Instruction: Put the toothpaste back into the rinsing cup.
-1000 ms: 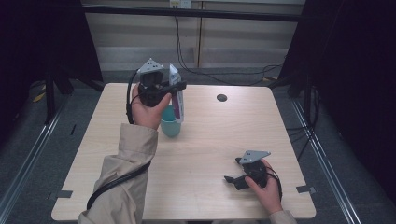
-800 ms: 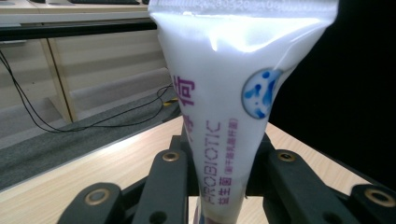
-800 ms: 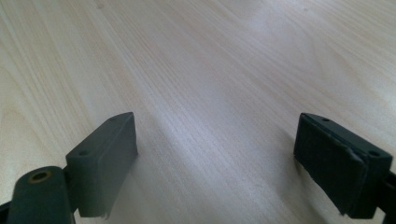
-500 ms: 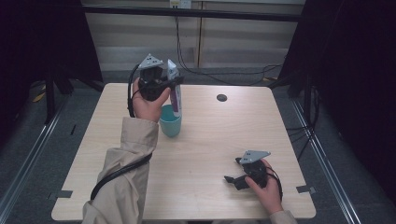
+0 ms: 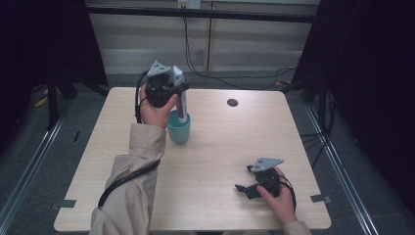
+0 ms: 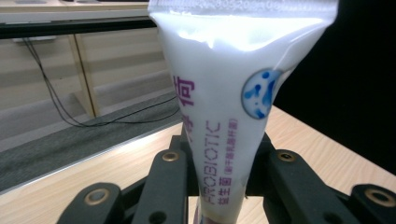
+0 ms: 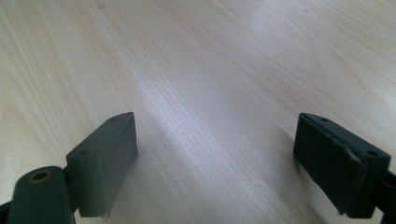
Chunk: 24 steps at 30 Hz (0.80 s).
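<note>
A white toothpaste tube (image 5: 179,93) with purple print is held upright, crimped end up, in my left gripper (image 5: 172,91), which is shut on it. The tube's lower end reaches into a teal cup (image 5: 179,129) that stands on the table just below the hand. In the left gripper view the tube (image 6: 219,116) rises between the black jaws of my left gripper (image 6: 218,189). Near the table's front right, my right gripper (image 5: 245,188) rests low over the wood. Its jaws stand wide apart in the right gripper view (image 7: 229,158), with nothing between them.
The light wooden table (image 5: 230,142) has a small dark round hole (image 5: 232,102) at its back right. Black cables trail on the floor behind it. Dark curtains and metal rails flank both sides.
My left hand has sunk a little with the tube, bringing its lower end down into the cup. The right hand has kept still.
</note>
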Motion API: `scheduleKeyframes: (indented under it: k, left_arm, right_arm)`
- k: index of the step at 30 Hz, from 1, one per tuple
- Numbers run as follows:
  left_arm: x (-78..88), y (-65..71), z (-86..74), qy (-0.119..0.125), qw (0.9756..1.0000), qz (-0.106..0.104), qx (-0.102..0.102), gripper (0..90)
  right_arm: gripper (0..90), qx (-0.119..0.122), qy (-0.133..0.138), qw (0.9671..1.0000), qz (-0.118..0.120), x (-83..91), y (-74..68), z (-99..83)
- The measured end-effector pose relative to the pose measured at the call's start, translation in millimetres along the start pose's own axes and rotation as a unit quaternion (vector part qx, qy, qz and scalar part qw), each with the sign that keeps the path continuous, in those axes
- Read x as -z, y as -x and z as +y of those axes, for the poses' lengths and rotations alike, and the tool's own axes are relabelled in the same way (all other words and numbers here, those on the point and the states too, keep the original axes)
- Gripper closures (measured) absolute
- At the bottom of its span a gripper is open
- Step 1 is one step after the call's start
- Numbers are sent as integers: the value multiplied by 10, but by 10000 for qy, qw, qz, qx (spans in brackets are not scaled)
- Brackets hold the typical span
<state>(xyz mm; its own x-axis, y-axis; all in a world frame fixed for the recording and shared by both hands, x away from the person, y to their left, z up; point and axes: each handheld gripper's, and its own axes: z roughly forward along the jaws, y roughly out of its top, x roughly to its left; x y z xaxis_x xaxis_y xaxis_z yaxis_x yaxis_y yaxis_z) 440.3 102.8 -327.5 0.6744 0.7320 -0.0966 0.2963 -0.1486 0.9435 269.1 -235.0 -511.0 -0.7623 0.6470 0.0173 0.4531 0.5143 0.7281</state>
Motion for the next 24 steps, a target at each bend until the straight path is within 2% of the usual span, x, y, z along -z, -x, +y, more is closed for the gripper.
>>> scheduleKeyframes:
  k: [8, 24]
  left_arm:
    - [-33, -49, -196, 1, 9998, 178, 9, 756]
    - [-133, -39, -573, -219, 9994, 278, 57, 754]
  right_arm:
    - [131, -4, -10, 10000, 10, 1, -3, -1]
    - [132, 16, -20, 10000, 39, 3, -6, 0]
